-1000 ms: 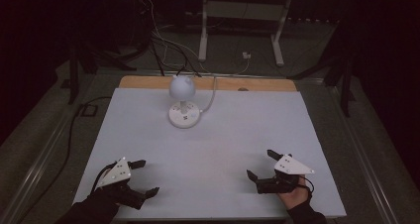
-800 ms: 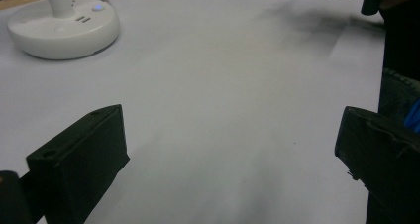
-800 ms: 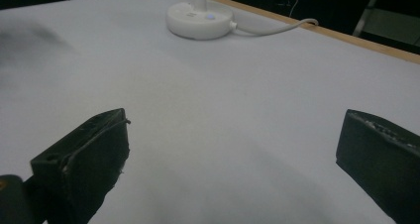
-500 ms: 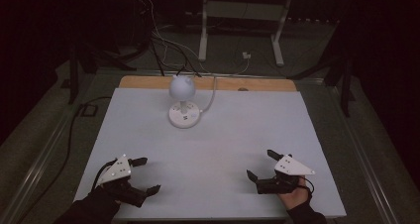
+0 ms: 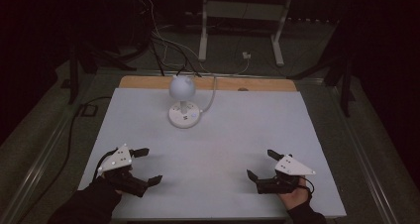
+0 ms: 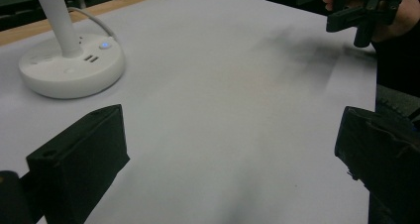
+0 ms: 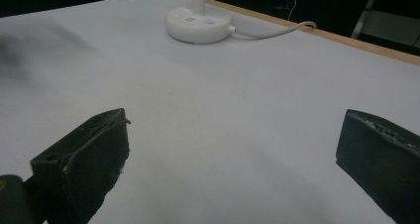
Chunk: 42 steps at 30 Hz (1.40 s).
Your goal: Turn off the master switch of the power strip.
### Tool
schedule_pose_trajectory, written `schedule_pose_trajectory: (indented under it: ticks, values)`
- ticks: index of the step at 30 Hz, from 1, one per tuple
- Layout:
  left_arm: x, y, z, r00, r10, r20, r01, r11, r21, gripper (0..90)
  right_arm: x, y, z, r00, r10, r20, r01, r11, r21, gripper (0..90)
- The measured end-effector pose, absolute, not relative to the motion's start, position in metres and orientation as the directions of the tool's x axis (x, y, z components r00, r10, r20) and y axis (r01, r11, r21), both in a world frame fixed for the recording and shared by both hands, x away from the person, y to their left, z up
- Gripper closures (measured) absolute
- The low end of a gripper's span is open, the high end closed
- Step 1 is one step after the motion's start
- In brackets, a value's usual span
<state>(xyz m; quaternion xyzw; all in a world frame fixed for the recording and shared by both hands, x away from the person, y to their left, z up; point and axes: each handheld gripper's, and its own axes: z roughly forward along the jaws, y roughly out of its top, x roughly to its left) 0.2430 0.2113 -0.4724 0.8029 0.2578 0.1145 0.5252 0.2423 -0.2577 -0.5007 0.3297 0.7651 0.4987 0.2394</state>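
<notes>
My left gripper (image 5: 147,165) rests near the table's front left, jaws wide apart with nothing between them; its own view shows both black jaws spread over bare white surface (image 6: 233,135). My right gripper (image 5: 261,164) sits near the front right, also open and empty, with its jaws spread in its own view (image 7: 233,149). A white desk lamp (image 5: 183,102) with a round head and a disc base stands at the back middle of the table. Its base (image 6: 69,68) shows a small blue light, and the base (image 7: 198,21) appears far ahead of the right gripper.
The white table top (image 5: 237,130) has a wooden strip (image 5: 257,84) along its far edge. The lamp's cord (image 5: 212,97) loops off the back. Beyond the table are cables on the floor and a white metal stand (image 5: 242,30). The other hand's gripper (image 6: 361,16) shows at top right.
</notes>
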Motion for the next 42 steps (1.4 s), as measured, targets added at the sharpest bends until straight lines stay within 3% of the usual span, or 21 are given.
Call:
schedule_pose_trajectory:
  ticks: [21, 42]
  values:
    - [0.271, 0.186, -0.461, 0.858, 0.509, -0.068, 0.289, -0.368, 0.884, 0.4, 0.242, -0.258, -0.500, -0.667, 0.745, -0.030, 0.270, 0.278, 0.922, 0.0]
    - [0.303, 0.159, -0.452, 0.839, 0.543, -0.036, 0.293, -0.394, 0.871, 0.5, 0.241, -0.259, -0.499, -0.671, 0.741, -0.022, 0.267, 0.269, 0.926, 0.0]
